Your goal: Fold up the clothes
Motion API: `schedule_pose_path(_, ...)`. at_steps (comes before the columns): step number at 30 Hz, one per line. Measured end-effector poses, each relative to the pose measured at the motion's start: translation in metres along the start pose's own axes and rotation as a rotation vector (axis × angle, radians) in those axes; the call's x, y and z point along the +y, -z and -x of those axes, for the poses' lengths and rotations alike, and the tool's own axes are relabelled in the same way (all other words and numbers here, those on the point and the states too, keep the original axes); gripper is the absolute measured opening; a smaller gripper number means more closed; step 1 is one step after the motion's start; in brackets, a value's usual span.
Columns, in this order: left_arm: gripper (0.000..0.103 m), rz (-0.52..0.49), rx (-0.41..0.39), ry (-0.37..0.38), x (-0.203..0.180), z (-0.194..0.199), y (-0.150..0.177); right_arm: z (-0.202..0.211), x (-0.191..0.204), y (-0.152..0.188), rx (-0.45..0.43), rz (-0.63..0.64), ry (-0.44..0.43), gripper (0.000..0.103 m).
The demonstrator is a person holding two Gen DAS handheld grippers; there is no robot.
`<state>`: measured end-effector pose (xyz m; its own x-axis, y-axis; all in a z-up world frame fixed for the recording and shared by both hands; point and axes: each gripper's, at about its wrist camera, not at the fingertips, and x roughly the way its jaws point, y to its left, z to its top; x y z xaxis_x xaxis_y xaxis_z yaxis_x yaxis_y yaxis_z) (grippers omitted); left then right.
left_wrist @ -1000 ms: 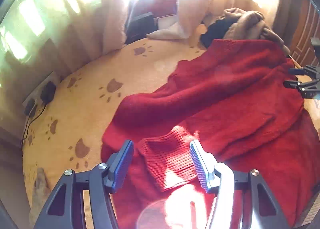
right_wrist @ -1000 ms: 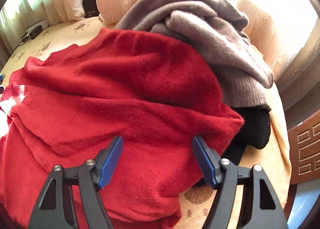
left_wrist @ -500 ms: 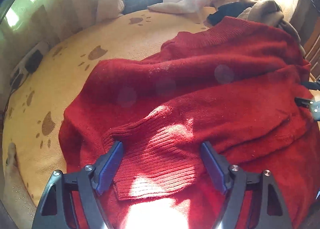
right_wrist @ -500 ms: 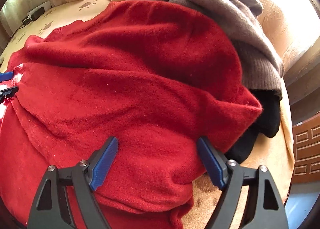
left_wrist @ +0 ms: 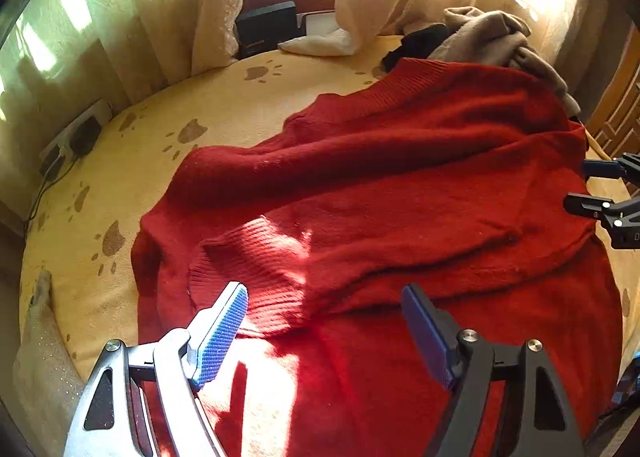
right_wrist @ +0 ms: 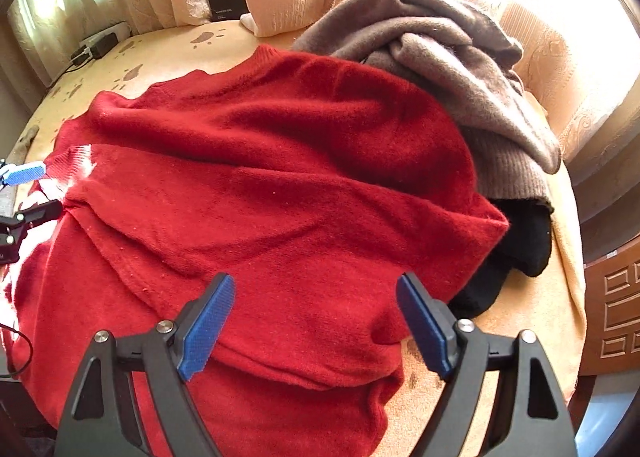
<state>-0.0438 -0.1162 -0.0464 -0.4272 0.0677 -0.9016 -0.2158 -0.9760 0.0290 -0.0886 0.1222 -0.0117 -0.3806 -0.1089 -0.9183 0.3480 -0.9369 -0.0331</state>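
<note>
Sweater: my red sweater (left_wrist: 400,185) lies spread on the bed (left_wrist: 224,105), one sleeve folded across the body, ribbed cuff (left_wrist: 248,257) in a sun patch.
Left hand-held gripper (left_wrist: 324,321): jaws apart, empty, above the cuff.
Right hand-held gripper (right_wrist: 316,317): jaws apart, empty, over the sweater's right edge.
Neighbours: grey garment (right_wrist: 460,69) and black garment (right_wrist: 524,241), touching the sweater's far side.
Risk, snagging: I judge a pinch at the right edge may catch the black garment too.
Risk, slipping: the sleeve could slide off if I lift only the body.
Risk, glare: sunlight hides the cuff edge.
</note>
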Motion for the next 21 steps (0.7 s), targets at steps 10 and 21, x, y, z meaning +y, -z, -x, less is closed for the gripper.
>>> schedule_pose_path(10,0.085,0.051,0.044,0.031,-0.058,-0.019,0.059,-0.026,-0.004,0.057,0.068,0.049,-0.04,0.086)
schedule_pose_path(21,0.092,0.159,0.047,-0.044,-0.065,0.004,0.062,-0.026,0.009,0.074,-0.026,0.174,-0.034,0.103)
